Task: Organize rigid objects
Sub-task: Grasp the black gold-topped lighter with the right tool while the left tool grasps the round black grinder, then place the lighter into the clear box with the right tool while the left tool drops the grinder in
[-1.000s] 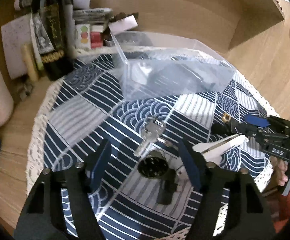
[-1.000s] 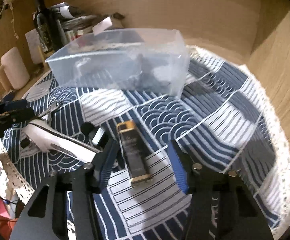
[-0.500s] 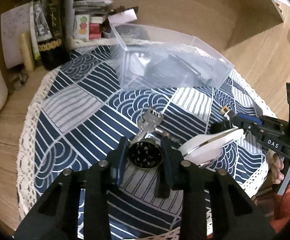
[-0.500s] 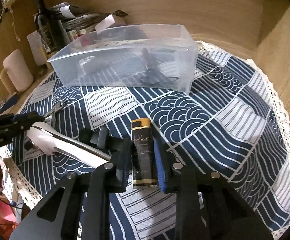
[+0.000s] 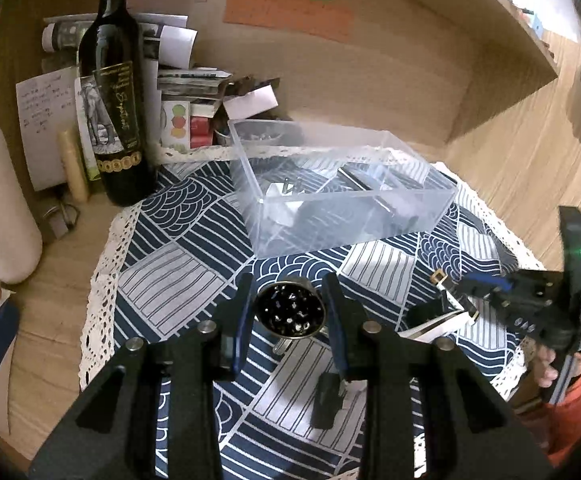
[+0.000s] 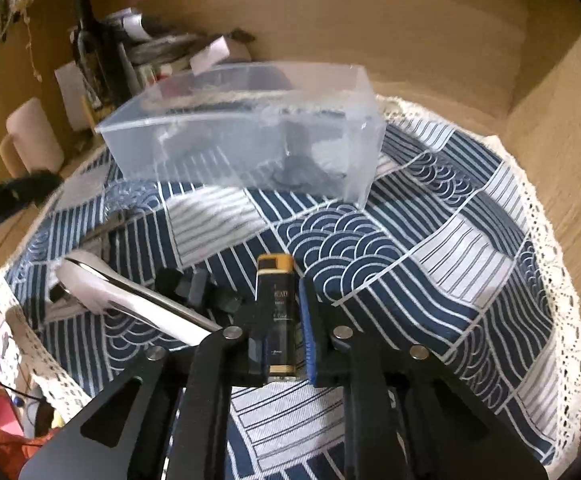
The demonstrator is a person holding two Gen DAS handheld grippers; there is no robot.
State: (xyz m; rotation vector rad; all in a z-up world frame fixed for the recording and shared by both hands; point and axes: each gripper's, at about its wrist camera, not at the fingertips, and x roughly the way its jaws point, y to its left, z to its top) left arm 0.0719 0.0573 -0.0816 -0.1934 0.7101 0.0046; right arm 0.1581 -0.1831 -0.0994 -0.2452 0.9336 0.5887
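While left gripper (image 5: 288, 314) fingers clamp the round metal grinder (image 5: 289, 313), right gripper (image 6: 283, 330) fingers clamp the black-gold lighter (image 6: 277, 308) near the clear bin (image 6: 242, 136).

- Right gripper (image 6: 284, 322) clamps a black-and-gold lighter (image 6: 276, 300) between its blue pads.
- Clear plastic box (image 6: 250, 128) sits beyond on the patterned cloth (image 6: 430, 248).
- White shoehorn (image 6: 130, 296) lies left of the lighter.

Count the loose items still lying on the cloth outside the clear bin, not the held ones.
3 that I can make out: a silver key beneath the left tongs, a small black piece nearer the camera, and a white shoehorn beside the right tongs. Others may be hidden.
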